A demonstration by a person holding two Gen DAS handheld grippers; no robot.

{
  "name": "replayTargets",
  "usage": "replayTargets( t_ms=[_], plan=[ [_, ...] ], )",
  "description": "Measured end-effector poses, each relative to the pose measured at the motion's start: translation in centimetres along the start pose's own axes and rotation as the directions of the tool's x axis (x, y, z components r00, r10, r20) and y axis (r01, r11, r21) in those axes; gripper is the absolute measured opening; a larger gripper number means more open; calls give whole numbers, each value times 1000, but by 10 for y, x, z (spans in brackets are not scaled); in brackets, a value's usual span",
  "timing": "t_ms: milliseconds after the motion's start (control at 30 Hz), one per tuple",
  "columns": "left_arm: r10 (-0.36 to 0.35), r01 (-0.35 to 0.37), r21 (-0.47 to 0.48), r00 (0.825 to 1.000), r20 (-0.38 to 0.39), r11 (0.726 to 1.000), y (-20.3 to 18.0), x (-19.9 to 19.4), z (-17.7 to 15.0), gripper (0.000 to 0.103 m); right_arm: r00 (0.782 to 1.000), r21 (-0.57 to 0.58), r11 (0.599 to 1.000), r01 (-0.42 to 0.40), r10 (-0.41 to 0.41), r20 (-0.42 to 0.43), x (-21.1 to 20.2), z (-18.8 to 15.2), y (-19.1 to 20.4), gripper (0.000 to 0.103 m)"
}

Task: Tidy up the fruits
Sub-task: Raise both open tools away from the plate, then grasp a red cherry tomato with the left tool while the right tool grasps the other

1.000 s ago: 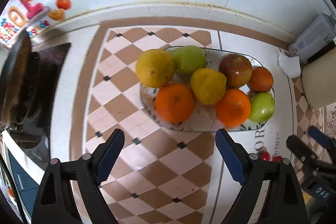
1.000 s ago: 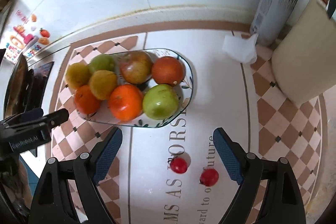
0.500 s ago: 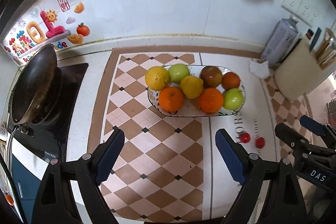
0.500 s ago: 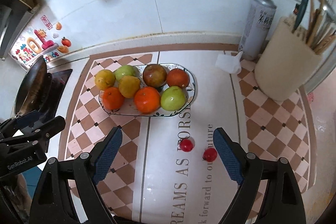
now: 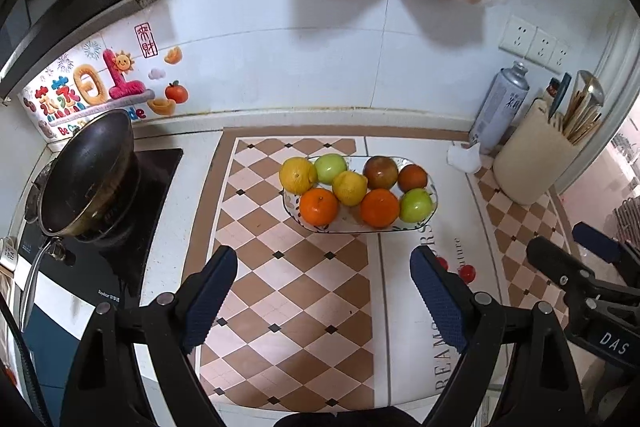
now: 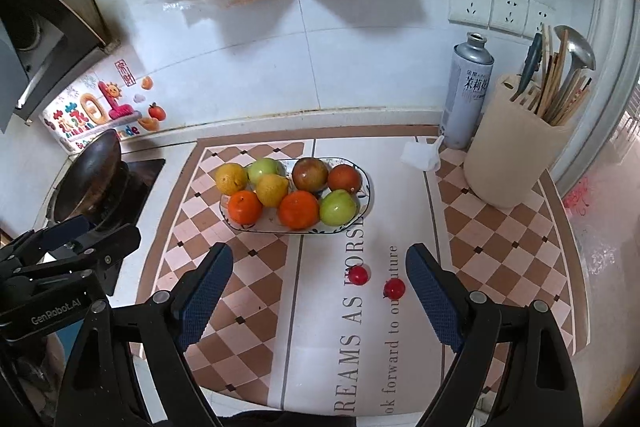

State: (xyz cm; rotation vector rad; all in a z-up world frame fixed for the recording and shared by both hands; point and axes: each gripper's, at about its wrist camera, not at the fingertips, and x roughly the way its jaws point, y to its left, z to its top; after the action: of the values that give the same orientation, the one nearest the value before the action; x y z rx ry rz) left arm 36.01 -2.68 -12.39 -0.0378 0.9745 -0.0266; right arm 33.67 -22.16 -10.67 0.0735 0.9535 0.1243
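We see the tabletop [image 6: 344,347] under its checkered mat, a black wok [image 5: 86,179] on the stove at left. The oval fruit plate [image 6: 366,205] sits mid-mat, filled with oranges, lemons, green apples and darker red fruit. Our left tool [image 5: 324,289] hangs above the mat, jaws spread wide, nothing between them. Our right tool [image 6: 320,289] likewise gapes empty. Two cherry tomatoes [image 6: 359,274] lie loose on the mat, near the plate's front.
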Motion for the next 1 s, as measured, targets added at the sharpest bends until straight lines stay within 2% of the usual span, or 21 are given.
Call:
replayTargets(
  t_ms=[300, 400, 433, 533, 667, 800, 833, 867, 900, 1000],
  plan=[
    [4, -4, -13, 1000, 15, 1000, 1, -9, -2, 88, 999, 32, 999, -37, 37, 14, -12, -3, -1, 91],
    [7, -7, -33, 1000, 4, 999, 6, -1, -1, 89, 999, 79, 996, -51, 52, -9, 1, -2, -14, 99],
    [13, -13, -40, 1000, -14, 999, 9, 6, 0, 89, 998, 105, 993, -53, 55, -22, 7, -2, -23, 99],
    [30, -34, -52, 998, -60, 998, 15, 26, -1, 100, 997, 182, 982, -39, 51, -58, 26, -7, -54, 99],
    [75, -83, -59, 989, -127, 995, 20, 59, -7, 100, 992, 269, 963, 32, 3, -128, 60, -22, -106, 99],
    [77, -92, -54, 970, -231, 994, 13, 101, -16, 100, 977, 292, 953, 75, -12, -212, 102, -42, -143, 98],
    [76, -91, -45, 963, -258, 995, 8, 113, -18, 100, 974, 300, 951, 70, 0, -227, 114, -48, -149, 97],
    [78, -91, -34, 957, -278, 995, 4, 122, -20, 100, 971, 302, 952, 58, 17, -240, 127, -54, -153, 93],
    [79, -88, -16, 950, -302, 996, -4, 134, -22, 100, 968, 300, 953, 50, 28, -251, 137, -58, -155, 83],
    [78, -74, 25, 935, -346, 997, -23, 156, -22, 100, 954, 311, 950, 27, 68, -291, 172, -69, -157, 72]
  ],
)
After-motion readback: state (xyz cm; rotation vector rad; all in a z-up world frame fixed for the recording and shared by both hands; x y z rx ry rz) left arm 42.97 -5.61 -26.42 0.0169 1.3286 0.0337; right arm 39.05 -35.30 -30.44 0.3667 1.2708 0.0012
